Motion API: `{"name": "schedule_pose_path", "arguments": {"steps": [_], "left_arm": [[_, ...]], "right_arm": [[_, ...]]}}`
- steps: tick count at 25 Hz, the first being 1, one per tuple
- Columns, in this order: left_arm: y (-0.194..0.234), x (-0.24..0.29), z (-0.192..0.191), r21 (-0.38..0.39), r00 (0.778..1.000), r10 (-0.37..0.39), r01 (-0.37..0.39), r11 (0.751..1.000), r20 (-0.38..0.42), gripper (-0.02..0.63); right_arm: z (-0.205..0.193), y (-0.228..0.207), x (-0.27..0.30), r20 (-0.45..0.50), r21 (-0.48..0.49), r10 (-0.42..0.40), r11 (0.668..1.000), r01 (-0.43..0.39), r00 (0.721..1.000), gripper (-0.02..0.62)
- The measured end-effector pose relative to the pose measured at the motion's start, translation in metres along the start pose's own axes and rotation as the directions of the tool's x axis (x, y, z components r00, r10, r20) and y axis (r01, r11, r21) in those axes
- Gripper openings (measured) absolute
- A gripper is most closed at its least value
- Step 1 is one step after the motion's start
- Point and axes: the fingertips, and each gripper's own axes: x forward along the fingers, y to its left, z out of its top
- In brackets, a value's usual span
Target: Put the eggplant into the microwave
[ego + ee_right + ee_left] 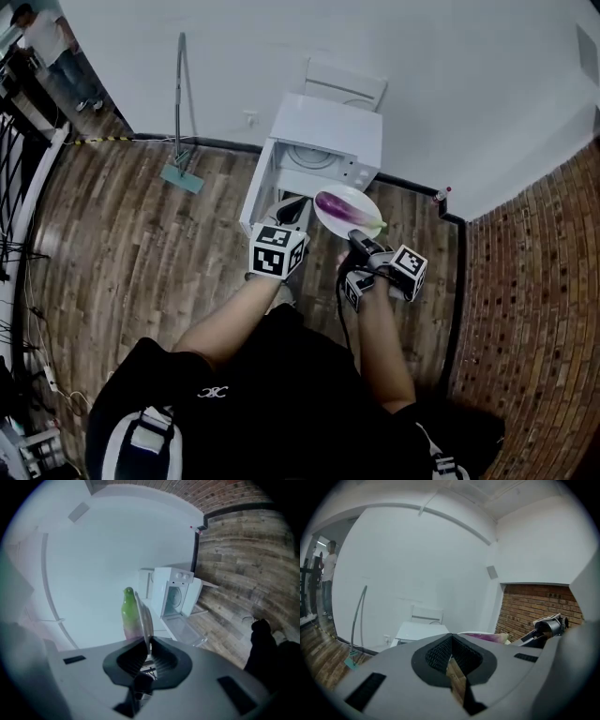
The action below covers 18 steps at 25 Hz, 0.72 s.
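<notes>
R gripper (147, 645) clamped on rim of white plate (143, 613), eggplant (345, 208) lying on plate, held just in front of microwave (325, 141), microwave door open, L gripper (450, 641) jaws together, nothing between, also in front of microwave, beside plate

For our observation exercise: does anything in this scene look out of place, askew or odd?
The microwave sits on the wooden floor, door open, an odd spot. The plate carrying the eggplant is pinched only at its rim by the right tongs.
</notes>
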Motion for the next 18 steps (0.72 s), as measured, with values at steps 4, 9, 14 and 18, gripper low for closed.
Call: {"name": "schedule_pose_path", "arguments": {"steps": [4, 9, 14, 18], "left_arm": [[0.019, 0.026, 0.002, -0.02, 1.0, 0.018, -0.019, 1.0, -0.021, -0.002], [0.044, 0.057, 0.011, -0.036, 0.999, 0.04, -0.041, 0.999, -0.028, -0.002], [0.064, 0.082, 0.023, -0.049, 0.998, 0.058, -0.059, 0.997, -0.014, -0.002], [0.076, 0.096, 0.026, -0.052, 0.996, 0.089, -0.09, 0.995, -0.008, -0.002]], "right_arm": [[0.018, 0.003, 0.028, -0.016, 0.008, -0.017, 1.0, 0.017, 1.0, 0.035], [0.038, 0.012, 0.064, -0.033, 0.009, -0.023, 1.0, 0.023, 0.999, 0.035], [0.062, 0.023, 0.096, -0.034, -0.003, -0.019, 1.0, 0.019, 0.999, 0.035], [0.076, 0.029, 0.114, -0.054, -0.005, -0.025, 1.0, 0.025, 0.998, 0.035]]}}
